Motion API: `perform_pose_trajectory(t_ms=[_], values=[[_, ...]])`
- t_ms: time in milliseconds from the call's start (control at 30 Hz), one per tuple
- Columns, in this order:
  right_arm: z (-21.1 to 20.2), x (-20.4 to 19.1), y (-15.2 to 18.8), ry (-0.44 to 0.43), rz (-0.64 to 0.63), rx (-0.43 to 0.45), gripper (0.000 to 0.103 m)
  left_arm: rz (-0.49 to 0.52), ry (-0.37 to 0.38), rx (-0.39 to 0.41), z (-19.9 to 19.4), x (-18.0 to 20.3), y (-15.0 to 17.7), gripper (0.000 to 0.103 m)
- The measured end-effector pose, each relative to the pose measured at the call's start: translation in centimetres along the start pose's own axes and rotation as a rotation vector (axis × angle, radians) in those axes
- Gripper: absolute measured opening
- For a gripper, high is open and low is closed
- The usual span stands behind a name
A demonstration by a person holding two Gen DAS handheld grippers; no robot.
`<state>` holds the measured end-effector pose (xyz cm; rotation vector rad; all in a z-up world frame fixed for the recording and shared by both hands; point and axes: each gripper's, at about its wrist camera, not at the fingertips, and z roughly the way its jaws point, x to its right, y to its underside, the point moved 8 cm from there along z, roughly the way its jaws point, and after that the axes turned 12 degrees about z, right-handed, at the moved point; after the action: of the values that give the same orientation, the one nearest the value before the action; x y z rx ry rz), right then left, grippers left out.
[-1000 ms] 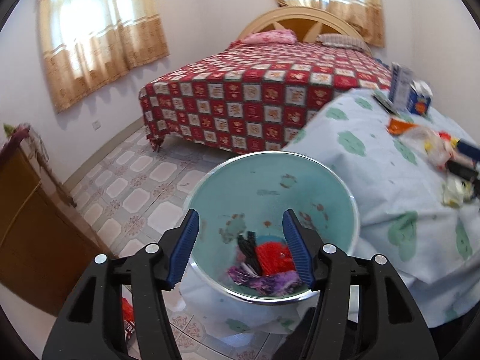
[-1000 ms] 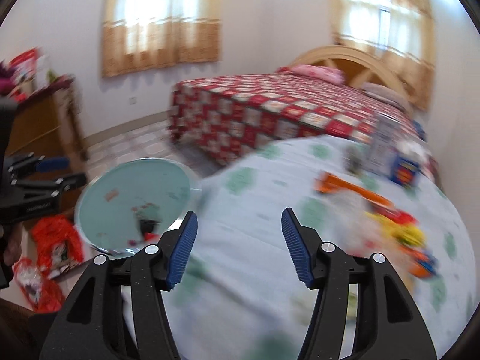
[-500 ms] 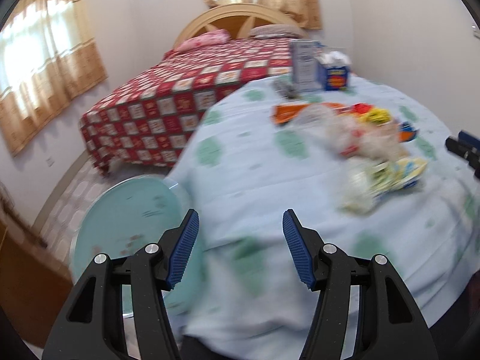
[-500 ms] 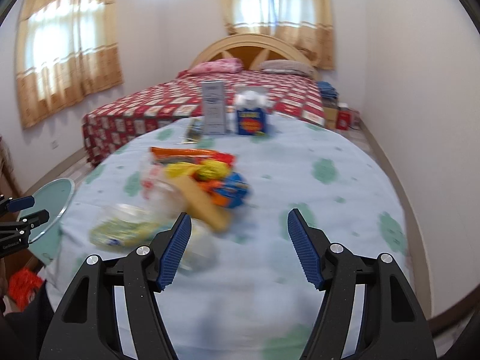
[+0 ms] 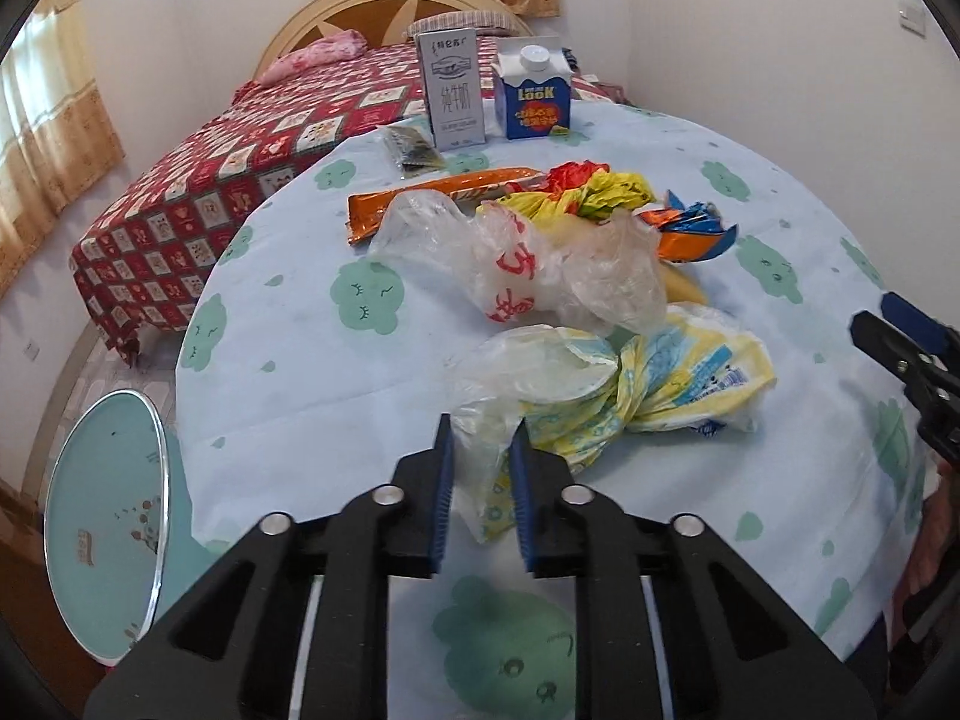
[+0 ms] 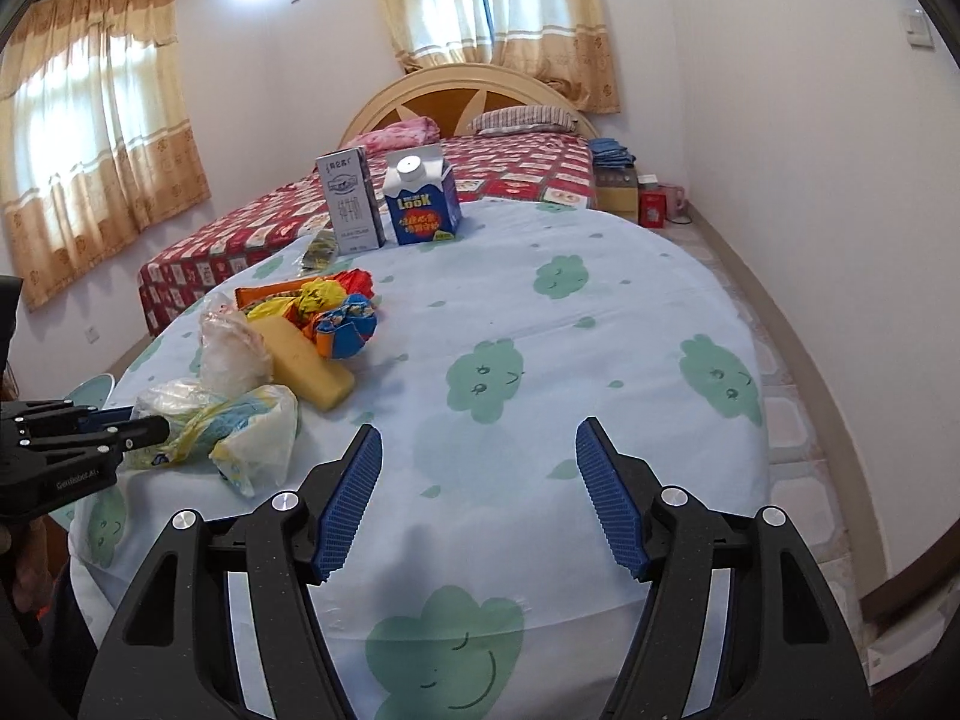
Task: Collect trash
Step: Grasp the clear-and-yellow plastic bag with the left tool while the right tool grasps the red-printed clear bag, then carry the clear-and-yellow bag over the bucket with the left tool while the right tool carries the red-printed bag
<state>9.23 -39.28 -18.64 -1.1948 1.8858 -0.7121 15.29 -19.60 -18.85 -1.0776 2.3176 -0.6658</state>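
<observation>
The left gripper (image 5: 480, 480) has just been closing, and its blue pads now pinch the near end of a crumpled yellow-and-white plastic bag (image 5: 648, 390) lying on the round table (image 5: 288, 360), which is draped in a pale blue cloth with green cloud faces. Just behind that bag, toward the table's middle, sits a clear plastic bag with red print (image 5: 540, 264), and beyond it a long orange wrapper (image 5: 438, 198), a red-and-yellow crumpled bag (image 5: 588, 186) and a blue-and-orange wrapper (image 5: 690, 234). At the table's far edge a grey milk carton (image 5: 451, 87) stands upright just beside a blue LOOK carton (image 5: 533, 97). Off the table's near left edge stands a teal trash bin (image 5: 102, 534). The right gripper (image 6: 480, 498) hangs over bare cloth on the table's right side, its jaws spread wide with nothing between them.
</observation>
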Motion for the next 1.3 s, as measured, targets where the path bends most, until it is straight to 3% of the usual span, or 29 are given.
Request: perform_pose_trajectory(t_ms=[233, 367, 667, 800, 900, 933, 967, 1000, 1067, 1300], values=[[-0.3, -0.6, -0.4, 0.003, 0.002, 0.013, 0.067, -0.043, -0.011, 0.120, -6.3, -2.8, -1.1, 0.014], [-0.4, -2.2, -1.0, -0.010, -0.021, 0.019, 0.067, -0.093, -0.083, 0.178, -9.8, -6.7, -0.9, 0.014], [1.6, -11.3, -0.9, -0.122, -0.114, -0.034, 0.067, -0.235, -0.243, 0.076, -9.4, -16.9, 5.8, 0.014], [4.2, -14.8, 0.2, -0.136, -0.144, -0.126, 0.067, -0.289, -0.278, 0.034, -9.0, -20.1, 8.5, 0.014], [6.5, -15.9, 1.5, -0.093, -0.170, -0.221, 0.066, -0.305, -0.298, 0.027, -9.0, -21.8, 9.6, 0.014], [7.1, -15.9, 1.9, -0.091, -0.163, -0.250, 0.061, -0.309, -0.299, 0.026, -9.1, -22.1, 9.9, 0.014], [7.4, -15.9, 2.3, -0.091, -0.161, -0.274, 0.041, -0.314, -0.303, 0.026, -9.2, -22.5, 10.2, 0.014], [7.7, -16.0, 2.6, -0.096, -0.166, -0.292, 0.033, -0.317, -0.306, 0.026, -9.3, -22.7, 10.6, 0.014], [7.2, -16.4, 2.7, -0.106, -0.192, -0.273, 0.024, -0.321, -0.309, 0.026, -9.3, -23.1, 11.2, 0.015], [5.8, -18.6, 1.6, -0.146, -0.204, -0.200, 0.015, -0.388, -0.335, 0.008, -9.9, -26.0, 14.0, 0.014]])
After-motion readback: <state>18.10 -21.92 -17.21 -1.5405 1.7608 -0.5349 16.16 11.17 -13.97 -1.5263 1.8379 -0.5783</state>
